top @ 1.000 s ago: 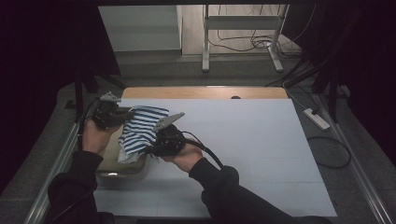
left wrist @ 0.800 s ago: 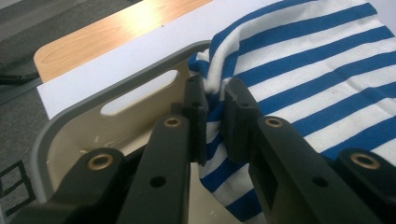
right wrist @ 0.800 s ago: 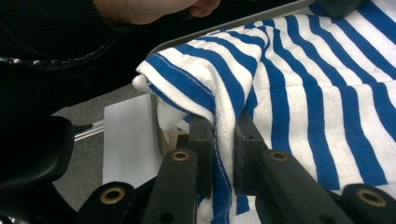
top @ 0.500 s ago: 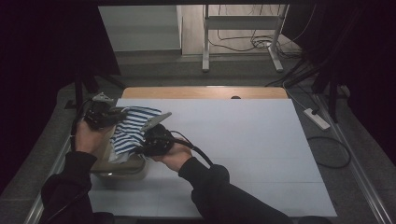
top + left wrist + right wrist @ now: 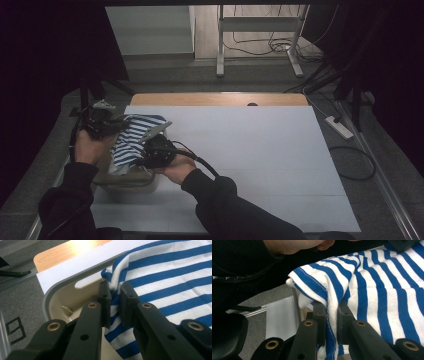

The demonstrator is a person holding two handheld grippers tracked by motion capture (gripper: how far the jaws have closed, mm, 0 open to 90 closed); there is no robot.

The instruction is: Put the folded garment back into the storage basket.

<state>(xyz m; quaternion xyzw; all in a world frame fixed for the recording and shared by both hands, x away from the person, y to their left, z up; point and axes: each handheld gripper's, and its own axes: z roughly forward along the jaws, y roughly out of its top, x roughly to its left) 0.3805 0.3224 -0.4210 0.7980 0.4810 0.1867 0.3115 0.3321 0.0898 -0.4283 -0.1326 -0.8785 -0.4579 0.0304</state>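
The shirt [image 5: 134, 137] has blue and white stripes, the bin [image 5: 65, 296] is beige with a grey rim, and the grippers' jaws are black.

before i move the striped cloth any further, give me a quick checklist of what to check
1. Left gripper shut on the striped cloth: ok, fabric is pinched between its fingers.
2. Right gripper shut on the cloth's hem: ok.
3. Cloth spread between both grips: ok, it spans from one to the other.
4. Cloth free of the beige bin: not ok, its lower part hangs inside.
5. Cloth snagged on the bin's rim or handle slot: cannot tell.
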